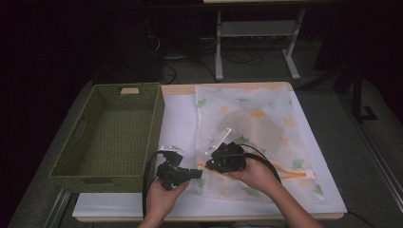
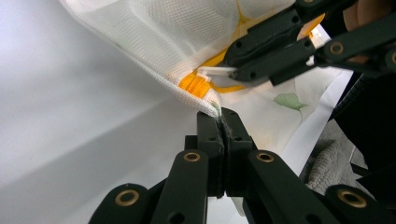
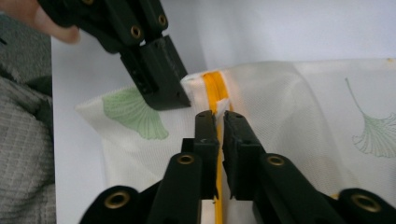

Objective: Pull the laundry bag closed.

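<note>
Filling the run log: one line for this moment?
left gripper: shut on mesh bag corner | right gripper: shut on zipper pull | basket: empty

left gripper (image 2: 219,114) jaws clamped together; right gripper (image 3: 219,119) jaws nearly closed, tips close together.

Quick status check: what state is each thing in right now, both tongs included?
Left tongs: shut on the mesh bag's edge, beside the zipper end.
Right tongs: shut on the zipper pull.
Mesh bag: lying flat on the table, near corner pinched.
Zipper: orange; open or closed, cannot tell.
Green basket: upright, empty.
</note>
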{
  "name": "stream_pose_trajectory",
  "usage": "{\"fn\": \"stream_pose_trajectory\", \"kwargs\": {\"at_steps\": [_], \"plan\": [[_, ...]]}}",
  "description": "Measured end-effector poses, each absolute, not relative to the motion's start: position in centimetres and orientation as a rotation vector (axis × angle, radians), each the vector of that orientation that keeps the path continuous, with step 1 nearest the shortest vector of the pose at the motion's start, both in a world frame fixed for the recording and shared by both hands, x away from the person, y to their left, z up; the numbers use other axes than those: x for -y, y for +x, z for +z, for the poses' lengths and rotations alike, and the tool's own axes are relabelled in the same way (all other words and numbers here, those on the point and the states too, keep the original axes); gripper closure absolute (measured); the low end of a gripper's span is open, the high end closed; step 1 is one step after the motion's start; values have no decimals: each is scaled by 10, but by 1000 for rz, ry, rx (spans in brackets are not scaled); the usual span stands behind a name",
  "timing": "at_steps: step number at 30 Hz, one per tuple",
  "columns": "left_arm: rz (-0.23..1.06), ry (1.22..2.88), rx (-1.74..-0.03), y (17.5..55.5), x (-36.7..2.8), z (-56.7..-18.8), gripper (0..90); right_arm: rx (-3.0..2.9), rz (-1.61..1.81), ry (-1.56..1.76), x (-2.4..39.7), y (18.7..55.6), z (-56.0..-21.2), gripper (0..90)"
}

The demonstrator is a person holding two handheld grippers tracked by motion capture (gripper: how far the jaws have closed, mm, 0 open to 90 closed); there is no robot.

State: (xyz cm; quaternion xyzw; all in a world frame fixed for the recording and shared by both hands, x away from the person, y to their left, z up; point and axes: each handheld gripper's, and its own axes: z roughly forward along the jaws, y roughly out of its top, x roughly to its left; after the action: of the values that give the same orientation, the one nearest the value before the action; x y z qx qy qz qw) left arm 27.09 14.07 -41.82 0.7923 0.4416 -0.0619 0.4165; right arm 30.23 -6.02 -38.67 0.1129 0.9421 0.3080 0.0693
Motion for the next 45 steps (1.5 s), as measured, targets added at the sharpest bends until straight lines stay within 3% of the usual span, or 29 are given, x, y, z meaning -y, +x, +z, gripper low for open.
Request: {"fn": "stream_pose_trajectory", "kwargs": {"at_steps": [17, 22, 24, 27, 30, 32, 45], "plan": [[-173, 1991, -1117, 270, -142, -422, 879, -2921, 955, 454, 54, 316, -393, 892], [-186, 1979, -1160, 275, -143, -421, 701, -2927, 964, 499, 57, 317, -389, 894], [-196, 1977, -1159, 277, -141, -419, 682, -2930, 973, 513, 59, 317, -387, 894], [-201, 1975, -1150, 280, -139, -417, 695, -2941, 986, 533, 61, 317, -386, 894], [-198, 1992, -1113, 279, -136, -413, 822, -2943, 985, 557, 63, 316, -384, 894], [-188, 2001, -1099, 279, -136, -412, 854, -2949, 995, 570, 65, 317, -383, 895], [-138, 1980, -1092, 273, -142, -406, 885, -2977, 1034, 677, 75, 318, -379, 898]]}}
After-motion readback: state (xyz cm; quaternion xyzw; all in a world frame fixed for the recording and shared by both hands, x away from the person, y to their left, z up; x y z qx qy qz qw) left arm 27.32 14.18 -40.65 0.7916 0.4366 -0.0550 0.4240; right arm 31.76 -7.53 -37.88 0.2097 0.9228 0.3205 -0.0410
